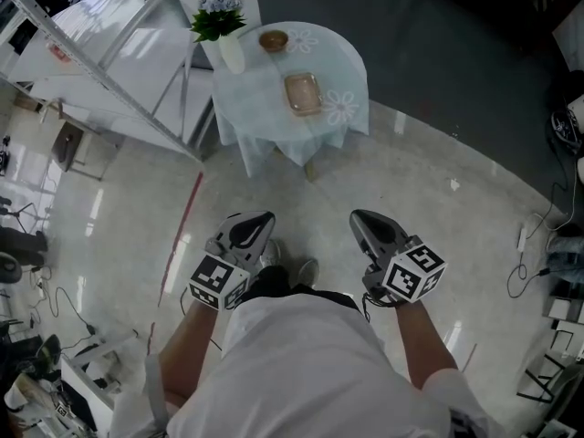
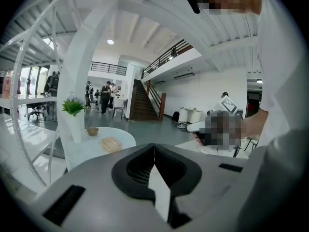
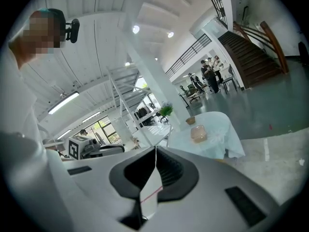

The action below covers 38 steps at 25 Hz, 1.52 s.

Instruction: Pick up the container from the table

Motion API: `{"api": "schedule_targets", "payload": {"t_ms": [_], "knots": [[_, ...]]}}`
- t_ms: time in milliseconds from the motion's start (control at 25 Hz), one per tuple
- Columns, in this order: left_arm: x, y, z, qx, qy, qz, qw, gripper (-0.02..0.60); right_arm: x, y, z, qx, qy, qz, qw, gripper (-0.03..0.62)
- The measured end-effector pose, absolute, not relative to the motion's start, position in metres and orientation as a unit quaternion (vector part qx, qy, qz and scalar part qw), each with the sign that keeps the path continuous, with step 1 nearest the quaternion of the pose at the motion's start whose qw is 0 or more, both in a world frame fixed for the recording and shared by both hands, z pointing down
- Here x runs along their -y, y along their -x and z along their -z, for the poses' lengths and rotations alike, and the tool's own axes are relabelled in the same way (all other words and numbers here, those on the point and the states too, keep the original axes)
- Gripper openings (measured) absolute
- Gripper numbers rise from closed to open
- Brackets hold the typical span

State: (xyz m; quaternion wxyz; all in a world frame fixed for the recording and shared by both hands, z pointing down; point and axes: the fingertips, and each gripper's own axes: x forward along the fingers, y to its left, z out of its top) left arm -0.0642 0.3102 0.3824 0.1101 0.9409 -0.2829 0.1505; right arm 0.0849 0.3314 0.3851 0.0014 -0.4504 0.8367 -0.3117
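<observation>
Much floor (image 1: 411,176) lies open between table (image 1: 255,99), left gripper (image 1: 259,218) and right gripper (image 1: 361,216).

Far ahead of the left gripper (image 1: 263,219) stand a vase of flowers (image 1: 222,27) and a small brown bowl (image 1: 273,40), with a white staircase (image 1: 119,44) farther left.

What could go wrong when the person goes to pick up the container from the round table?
Both the left gripper and the right gripper are shut and empty; unless opened in time, they may push the container instead of gripping it.
The brown bowl and the flower vase stand near it; a wide reach could tip the vase.
The tablecloth hangs loose and might get dragged.
</observation>
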Motion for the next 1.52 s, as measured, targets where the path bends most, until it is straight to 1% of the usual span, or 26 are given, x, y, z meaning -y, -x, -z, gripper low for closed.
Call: {"api": "schedule_targets", "payload": {"t_ms": [360, 680, 1520], "knots": [[-0.272, 0.057, -0.388, 0.289, -0.939, -0.146, 0.114, 0.021, -0.295, -0.095, -0.391, -0.834, 0.454, 0.313, -0.005, 0.023], [-0.214, 0.057, -0.397, 0.284, -0.94, -0.143, 0.125, 0.021, -0.24, -0.095, -0.397, -0.829, 0.462, 0.316, -0.012, 0.023], [-0.058, 0.082, -0.42, 0.256, -0.942, -0.151, 0.158, 0.021, -0.094, -0.058, -0.413, -0.809, 0.477, 0.342, -0.028, 0.023]]}}
